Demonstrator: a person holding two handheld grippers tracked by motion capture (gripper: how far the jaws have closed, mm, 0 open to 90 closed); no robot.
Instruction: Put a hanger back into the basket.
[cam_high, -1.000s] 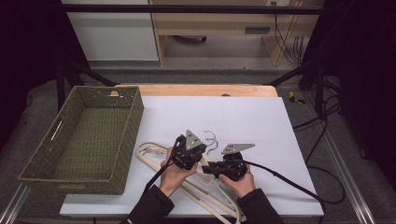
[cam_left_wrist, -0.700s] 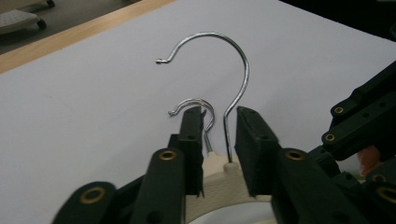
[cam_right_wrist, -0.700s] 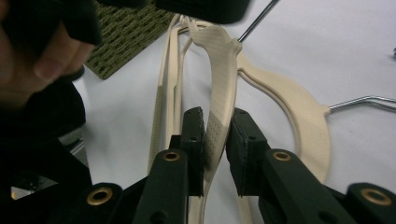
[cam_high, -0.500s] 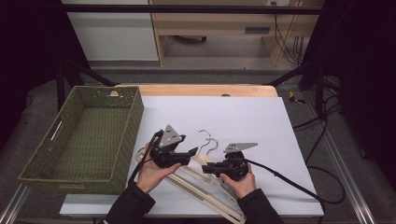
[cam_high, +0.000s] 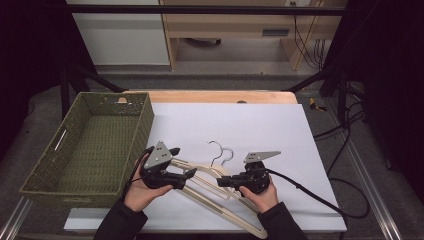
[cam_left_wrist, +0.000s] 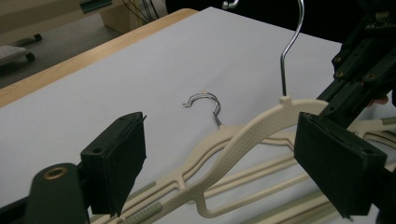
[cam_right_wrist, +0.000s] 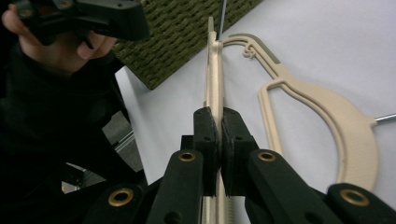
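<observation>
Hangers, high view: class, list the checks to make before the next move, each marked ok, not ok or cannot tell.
1. Right hand-held gripper shut on the raised hanger: ok.
2. Left hand-held gripper off that hanger: jaws have just been opening, pads clear of it: ok.
3. Basket has room: ok.
4. Second hanger lies flat on the table: ok.
5. The two hangers are untangled: cannot tell.

I note cream hangers (cam_high: 210, 186) with silver wire hooks (cam_high: 220, 151) on a white table sheet (cam_high: 260, 125) edged in pale wood. Woven olive-green basket (cam_high: 85, 145). My left gripper (cam_left_wrist: 224, 172) and right gripper (cam_right_wrist: 218, 140): black, brass-coloured rivets.
</observation>
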